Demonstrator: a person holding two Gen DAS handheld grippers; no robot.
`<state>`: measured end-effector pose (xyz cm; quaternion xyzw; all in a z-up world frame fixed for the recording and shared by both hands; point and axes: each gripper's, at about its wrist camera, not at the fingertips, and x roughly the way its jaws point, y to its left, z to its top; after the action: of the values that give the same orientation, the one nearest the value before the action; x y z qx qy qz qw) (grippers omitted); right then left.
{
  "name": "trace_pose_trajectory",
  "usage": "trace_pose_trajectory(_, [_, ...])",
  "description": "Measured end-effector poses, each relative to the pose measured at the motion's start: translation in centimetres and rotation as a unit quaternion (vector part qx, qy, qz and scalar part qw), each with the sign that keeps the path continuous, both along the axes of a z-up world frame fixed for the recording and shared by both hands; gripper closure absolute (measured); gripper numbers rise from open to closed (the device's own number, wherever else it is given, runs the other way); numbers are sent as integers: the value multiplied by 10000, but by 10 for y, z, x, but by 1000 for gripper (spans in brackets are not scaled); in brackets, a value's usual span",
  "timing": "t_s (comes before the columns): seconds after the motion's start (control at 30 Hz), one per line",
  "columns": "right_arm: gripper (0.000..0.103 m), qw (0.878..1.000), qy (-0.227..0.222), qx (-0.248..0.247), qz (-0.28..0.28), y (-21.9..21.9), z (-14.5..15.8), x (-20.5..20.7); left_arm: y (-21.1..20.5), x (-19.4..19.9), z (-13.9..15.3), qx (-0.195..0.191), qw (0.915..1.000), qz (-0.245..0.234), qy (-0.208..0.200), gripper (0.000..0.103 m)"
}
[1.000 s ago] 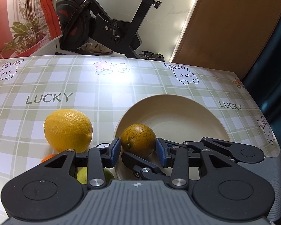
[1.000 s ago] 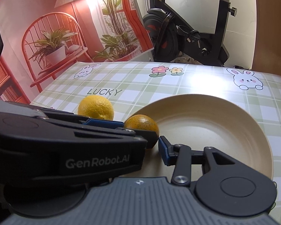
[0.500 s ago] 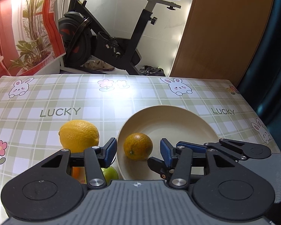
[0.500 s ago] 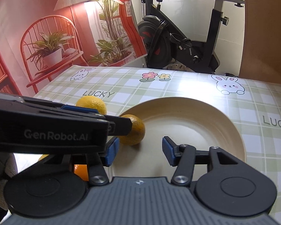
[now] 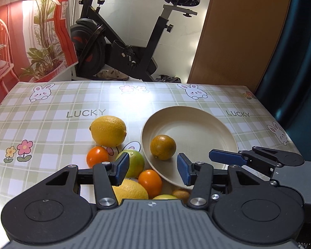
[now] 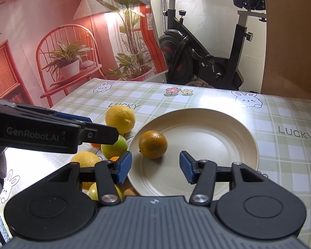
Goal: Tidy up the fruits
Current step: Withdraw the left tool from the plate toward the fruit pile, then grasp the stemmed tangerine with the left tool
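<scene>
1. Hovering above the near edge of the worktop [image 5: 51, 112], the left tool [image 5: 153, 171] has its jaws apart with nothing between the pads; the right tool [image 6: 155, 167] likewise stands apart and empty.
2. The cream plate [image 6: 228, 137] sits right of centre and holds one thing only: a dull orange [image 6: 153, 144] resting on its left part, free of both tools. That placement looks like a first fruit delivered to the plate.
3. The other fruits are bunched on the cloth just left of the plate, probably as a supply pile waiting to be sorted: a large lemon [image 5: 108, 130] farthest, a small tangerine [image 5: 97, 156], a green fruit [image 5: 134, 162] against the plate's rim, a second tangerine [image 5: 150, 183] and another lemon [image 5: 130, 193] nearest, partly hidden by the left tool.
4. Both tools point down toward this pile and plate, so either could take the next fruit.
</scene>
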<state>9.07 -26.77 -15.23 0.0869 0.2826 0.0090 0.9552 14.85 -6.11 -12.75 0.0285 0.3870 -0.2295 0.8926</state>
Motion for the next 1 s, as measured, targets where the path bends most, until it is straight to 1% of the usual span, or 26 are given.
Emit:
trace_pose_trajectory(0.07, [49,10000,-57,-6,37,9,-1,-7,12,-6,2,-136,9998,126,20,50])
trace_pose_trajectory(0.17, [49,9999,-154,-64,23,22,-4,-20,25,-18,3,-195,9995,250,-50,50])
trace_pose_trajectory(0.33, [48,9997,-201,128,-38,33,-7,-37,38,-27,1,-286,9993,252,-11,50])
trace_pose_trajectory(0.43, [48,9996,-191,184,-13,37,-7,-44,42,-29,-3,-386,9988,277,93,50])
trace_pose_trajectory(0.7, [49,9995,24,244,193,57,-13,-50,53,-38,-18,-479,9978,353,310,50])
trace_pose_trajectory(0.83, [49,9990,105,190,403,70,-16,-51,54,-42,-23,-398,9981,315,344,50])
trace_pose_trajectory(1.0, [49,9978,220,200,595,79,-22,-46,55,-44,-28,-485,9975,240,457,50])
